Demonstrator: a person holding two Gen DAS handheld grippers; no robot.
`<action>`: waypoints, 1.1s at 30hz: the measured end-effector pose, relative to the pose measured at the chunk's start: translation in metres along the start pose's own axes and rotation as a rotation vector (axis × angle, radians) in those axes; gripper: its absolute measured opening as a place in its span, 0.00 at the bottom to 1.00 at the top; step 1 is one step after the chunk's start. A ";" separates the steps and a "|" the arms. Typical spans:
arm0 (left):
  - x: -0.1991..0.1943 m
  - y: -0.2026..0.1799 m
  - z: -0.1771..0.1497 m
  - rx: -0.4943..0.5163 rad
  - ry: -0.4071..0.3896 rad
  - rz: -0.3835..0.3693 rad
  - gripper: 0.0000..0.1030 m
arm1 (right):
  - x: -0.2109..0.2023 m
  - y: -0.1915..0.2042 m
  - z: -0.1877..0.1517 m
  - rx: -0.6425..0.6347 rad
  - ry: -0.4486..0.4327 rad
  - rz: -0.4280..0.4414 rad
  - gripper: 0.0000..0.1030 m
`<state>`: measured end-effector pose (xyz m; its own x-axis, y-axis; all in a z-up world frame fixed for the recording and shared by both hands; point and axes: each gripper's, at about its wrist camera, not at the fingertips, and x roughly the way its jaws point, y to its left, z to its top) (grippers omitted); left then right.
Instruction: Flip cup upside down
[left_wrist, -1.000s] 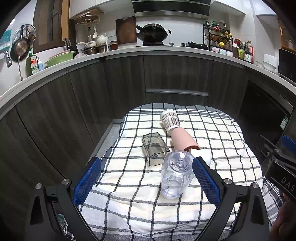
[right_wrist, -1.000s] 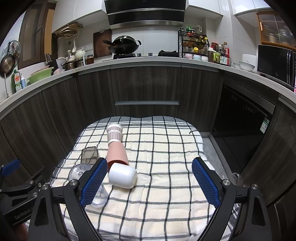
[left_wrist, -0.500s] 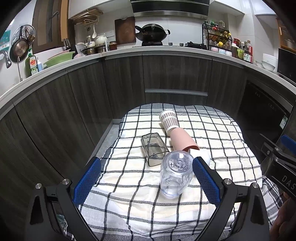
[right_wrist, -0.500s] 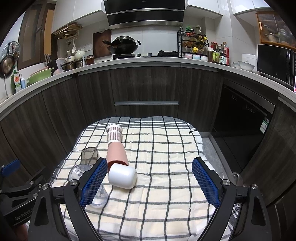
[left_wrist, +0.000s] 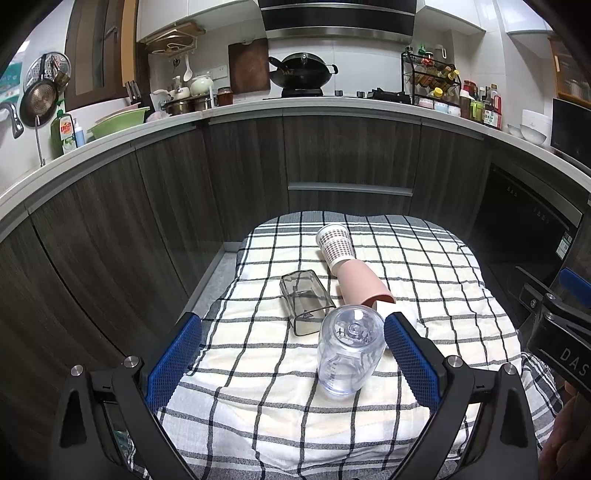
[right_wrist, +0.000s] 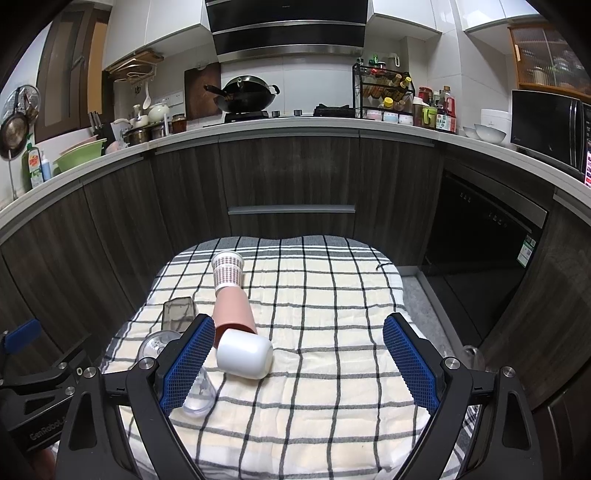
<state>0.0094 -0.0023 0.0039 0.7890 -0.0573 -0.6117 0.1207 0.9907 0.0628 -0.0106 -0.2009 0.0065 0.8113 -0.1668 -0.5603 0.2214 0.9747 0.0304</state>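
Note:
Several cups rest on a checked cloth (left_wrist: 258, 406). A clear plastic cup (left_wrist: 349, 350) stands upside down, between my left gripper's open blue fingers and a little beyond them. Behind it lie a smoky square cup (left_wrist: 304, 301), a pink cup (left_wrist: 360, 282) and a dotted paper cup (left_wrist: 336, 248), all on their sides. My left gripper (left_wrist: 291, 365) is open and empty. In the right wrist view a white cup (right_wrist: 244, 353) lies on its side by the pink cup (right_wrist: 234, 310). My right gripper (right_wrist: 299, 365) is open and empty, above the cloth.
Dark wood cabinets (right_wrist: 291, 184) curve around the cloth-covered table on the far side. A dishwasher front (right_wrist: 480, 240) is to the right. The counter above holds a wok (right_wrist: 243, 96), a spice rack and bowls. The other gripper shows at the left edge (right_wrist: 33, 391).
Nearly nothing has moved. The left wrist view has shifted slightly, so the clear cup sits a touch nearer the middle of the open fingers.

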 end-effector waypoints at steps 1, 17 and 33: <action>0.000 0.000 0.000 -0.001 0.000 -0.001 0.98 | 0.000 0.000 0.000 0.001 -0.001 -0.001 0.90; -0.002 -0.002 0.000 0.000 -0.008 -0.004 0.98 | -0.006 -0.002 0.001 0.005 -0.020 -0.007 0.90; -0.004 -0.003 0.000 0.004 -0.007 -0.009 0.98 | -0.005 -0.002 0.001 0.005 -0.019 -0.007 0.90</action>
<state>0.0064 -0.0055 0.0063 0.7920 -0.0673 -0.6068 0.1302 0.9897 0.0602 -0.0150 -0.2021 0.0100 0.8201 -0.1766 -0.5443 0.2299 0.9727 0.0307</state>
